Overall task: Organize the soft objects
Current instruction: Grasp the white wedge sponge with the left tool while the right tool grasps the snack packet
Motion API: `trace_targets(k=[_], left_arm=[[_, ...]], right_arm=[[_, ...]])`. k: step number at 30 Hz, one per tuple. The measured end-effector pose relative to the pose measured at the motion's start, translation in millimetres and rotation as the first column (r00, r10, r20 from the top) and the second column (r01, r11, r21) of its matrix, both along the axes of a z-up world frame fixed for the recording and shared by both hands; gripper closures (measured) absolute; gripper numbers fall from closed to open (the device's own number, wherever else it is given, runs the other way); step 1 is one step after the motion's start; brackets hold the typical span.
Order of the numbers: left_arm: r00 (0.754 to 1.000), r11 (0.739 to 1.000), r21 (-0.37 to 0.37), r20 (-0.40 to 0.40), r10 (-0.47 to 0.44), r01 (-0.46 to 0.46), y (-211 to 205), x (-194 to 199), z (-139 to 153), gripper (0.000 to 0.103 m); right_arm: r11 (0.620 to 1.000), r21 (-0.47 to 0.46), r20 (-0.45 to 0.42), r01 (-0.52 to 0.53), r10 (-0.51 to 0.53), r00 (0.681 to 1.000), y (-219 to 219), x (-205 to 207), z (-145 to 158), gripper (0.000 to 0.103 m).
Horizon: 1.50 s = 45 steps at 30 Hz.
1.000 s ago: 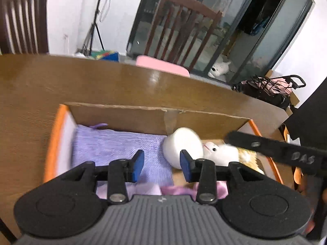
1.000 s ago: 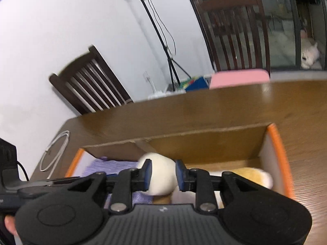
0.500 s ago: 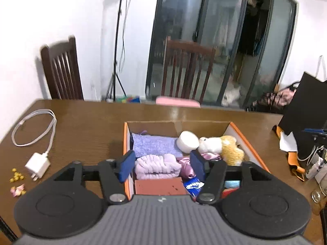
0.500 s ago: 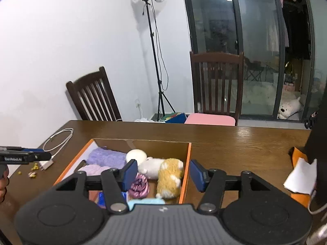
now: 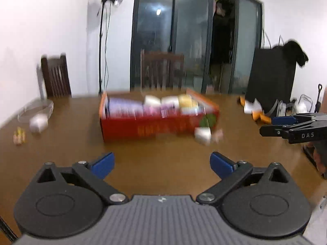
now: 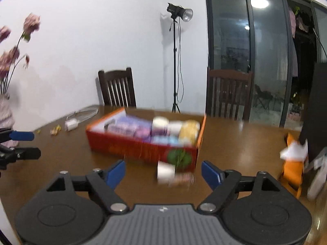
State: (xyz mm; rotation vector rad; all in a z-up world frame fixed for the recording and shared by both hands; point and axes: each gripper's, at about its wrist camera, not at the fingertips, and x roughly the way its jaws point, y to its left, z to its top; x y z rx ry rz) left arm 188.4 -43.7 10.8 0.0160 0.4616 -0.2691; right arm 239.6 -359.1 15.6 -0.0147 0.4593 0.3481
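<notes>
A red and orange cardboard box (image 5: 143,128) (image 6: 130,148) stands mid-table, blurred. It holds a purple towel (image 5: 122,107) (image 6: 126,125), a white round piece (image 6: 160,122), a yellow plush (image 5: 187,101) (image 6: 189,129) and other soft things. My left gripper (image 5: 161,163) hovers over bare table well short of the box, its jaws opening wide with nothing between them. My right gripper (image 6: 163,171) is also back from the box, jaws opening and empty. A small white object (image 6: 165,172) (image 5: 202,135) lies on the table by the box's front corner.
A white charger with its cable (image 6: 71,123) (image 5: 38,122) and small yellow bits lie at the table's left. An orange and white item (image 6: 292,163) and a black bag (image 5: 271,77) sit at the right. Chairs and a light stand (image 6: 175,61) are behind, and pink flowers (image 6: 12,55) at far left.
Both grippers have pulled back from inside the box to the near side of the table. Both jaws have spread from nearly shut to wide.
</notes>
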Motion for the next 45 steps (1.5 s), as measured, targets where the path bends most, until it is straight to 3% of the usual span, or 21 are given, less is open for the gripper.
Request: trace_targets(k=[4,8,12,16,20,24,26,27,31,35,39,45], left_arm=[[0.999,0.999,0.039,-0.047,0.008,-0.006,-14,-9,-23,0.001],[0.999,0.998,0.058,-0.046,0.016,-0.013,-32,18,-28,0.001],[0.999,0.998,0.062,-0.043,-0.006,0.009,-51,49,-35,0.002],[0.999,0.995,0.09,-0.043,-0.03,0.034,-73,84,-39,0.002],[0.997,0.992,0.114,-0.053,-0.05,0.056,-89,118,-44,0.005],[0.994,0.989,0.115,-0.07,-0.085,0.093,-100,147,-50,0.014],[0.991,0.984,0.129,-0.077,-0.111,0.12,-108,158,-52,0.017],[0.99,0.982,0.137,-0.08,-0.118,0.128,-112,163,-54,0.018],[0.979,0.974,0.132,-0.113,-0.167,0.182,-133,182,-60,0.021],[0.975,0.965,0.155,-0.108,-0.196,0.212,-158,197,-65,0.033],[0.977,0.967,0.172,-0.132,-0.165,0.186,-168,209,-72,0.062],[0.977,0.977,0.123,-0.146,-0.157,0.175,-159,214,-72,0.068]], right_arm=[[1.0,0.017,-0.064,0.025,-0.024,0.998,-3,-19,-35,0.021],[1.0,0.008,-0.081,0.027,-0.026,0.996,-8,-12,-47,0.021],[1.0,0.004,-0.079,0.018,-0.018,0.997,-8,18,-47,0.022],[0.998,-0.063,-0.097,0.001,-0.007,0.995,-1,63,-51,0.026],[0.993,-0.114,-0.136,-0.042,0.026,0.99,7,111,-55,0.038],[0.988,-0.14,-0.162,-0.065,0.042,0.986,14,145,-63,0.04],[0.987,-0.138,-0.173,-0.082,0.058,0.983,16,155,-65,0.045],[0.986,-0.138,-0.18,-0.094,0.068,0.981,16,158,-67,0.058],[0.991,-0.117,-0.168,-0.067,0.047,0.985,2,152,-63,0.06],[0.999,0.009,-0.141,0.037,-0.036,0.989,-33,147,-56,0.06],[0.993,0.063,-0.123,0.101,-0.093,0.988,-51,143,-56,0.06],[0.994,0.091,-0.075,0.065,-0.058,0.995,-48,135,-48,0.06]])
